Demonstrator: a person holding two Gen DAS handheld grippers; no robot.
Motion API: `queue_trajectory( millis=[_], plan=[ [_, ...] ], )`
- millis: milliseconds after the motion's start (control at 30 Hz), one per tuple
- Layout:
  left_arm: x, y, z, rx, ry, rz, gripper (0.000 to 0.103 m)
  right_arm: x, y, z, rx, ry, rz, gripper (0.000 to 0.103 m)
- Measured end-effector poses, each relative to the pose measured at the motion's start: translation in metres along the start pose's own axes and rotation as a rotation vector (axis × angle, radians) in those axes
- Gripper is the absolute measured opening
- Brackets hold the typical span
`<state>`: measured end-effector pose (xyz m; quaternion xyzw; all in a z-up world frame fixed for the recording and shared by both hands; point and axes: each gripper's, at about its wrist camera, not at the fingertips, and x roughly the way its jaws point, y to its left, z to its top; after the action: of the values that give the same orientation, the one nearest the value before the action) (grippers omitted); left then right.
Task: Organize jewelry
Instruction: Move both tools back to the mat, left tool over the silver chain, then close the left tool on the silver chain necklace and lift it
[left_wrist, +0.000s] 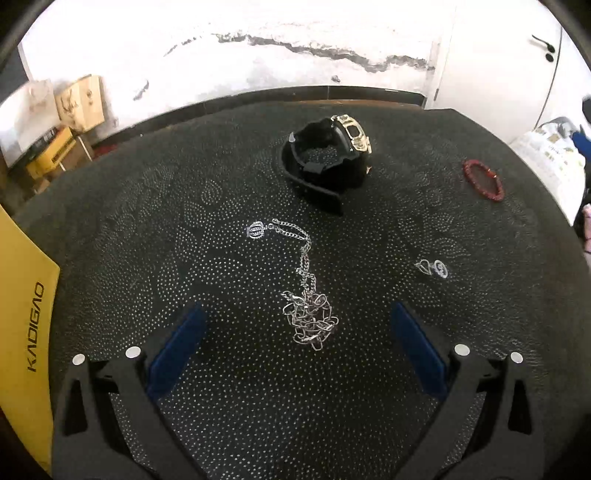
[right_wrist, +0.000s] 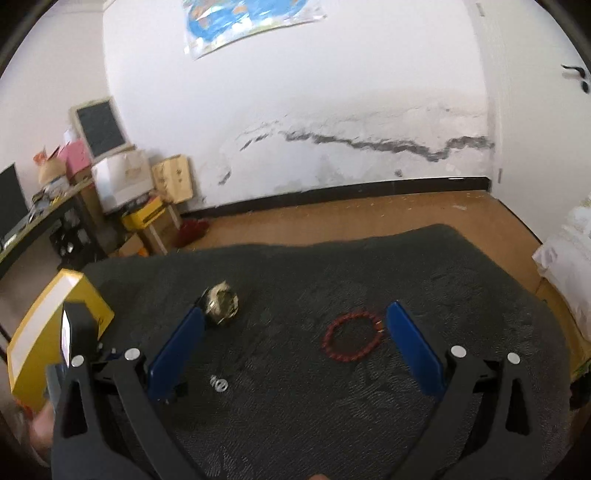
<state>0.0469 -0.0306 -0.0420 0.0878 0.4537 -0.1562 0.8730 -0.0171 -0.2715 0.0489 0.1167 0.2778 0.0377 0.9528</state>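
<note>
In the left wrist view a silver chain necklace (left_wrist: 308, 314) with a crown pendant (left_wrist: 256, 230) lies bunched on the dark dotted mat (left_wrist: 166, 229). My left gripper (left_wrist: 297, 317) is open, low over the mat, its blue fingers either side of the chain pile. Beyond lie a black watch with a gold face (left_wrist: 327, 158), a red bead bracelet (left_wrist: 484, 180) and small silver earrings (left_wrist: 434, 267). In the right wrist view my right gripper (right_wrist: 295, 317) is open above the mat, with the red bracelet (right_wrist: 352, 339) just inside its right finger. The watch (right_wrist: 221, 301) and the earrings (right_wrist: 218, 384) show at left.
A yellow box (left_wrist: 26, 314) lies at the mat's left edge, also in the right wrist view (right_wrist: 44, 332). Cardboard boxes (right_wrist: 147, 184) and a shelf stand along the far wall. White bags (left_wrist: 550, 155) lie off the right edge. Wooden floor (right_wrist: 369, 214) lies beyond the mat.
</note>
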Motion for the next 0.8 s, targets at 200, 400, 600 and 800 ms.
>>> queue_trajectory(
  millis=[200,400,600,800],
  plan=[
    [-0.014,-0.007,-0.008,0.035,-0.063,0.024,0.044,-0.004,-0.024,0.003,0.112,-0.011,-0.009,0.096],
    [-0.008,-0.019,0.000,0.072,-0.072,0.004,0.008,-0.010,-0.034,0.008,0.147,-0.029,-0.005,0.096],
    [-0.006,-0.013,0.002,0.040,-0.083,-0.052,0.006,-0.012,-0.033,0.010,0.132,-0.031,-0.013,0.096],
    [-0.024,-0.019,0.010,0.076,-0.166,-0.050,0.006,0.004,-0.032,0.004,0.067,0.030,-0.045,0.096]
  ],
)
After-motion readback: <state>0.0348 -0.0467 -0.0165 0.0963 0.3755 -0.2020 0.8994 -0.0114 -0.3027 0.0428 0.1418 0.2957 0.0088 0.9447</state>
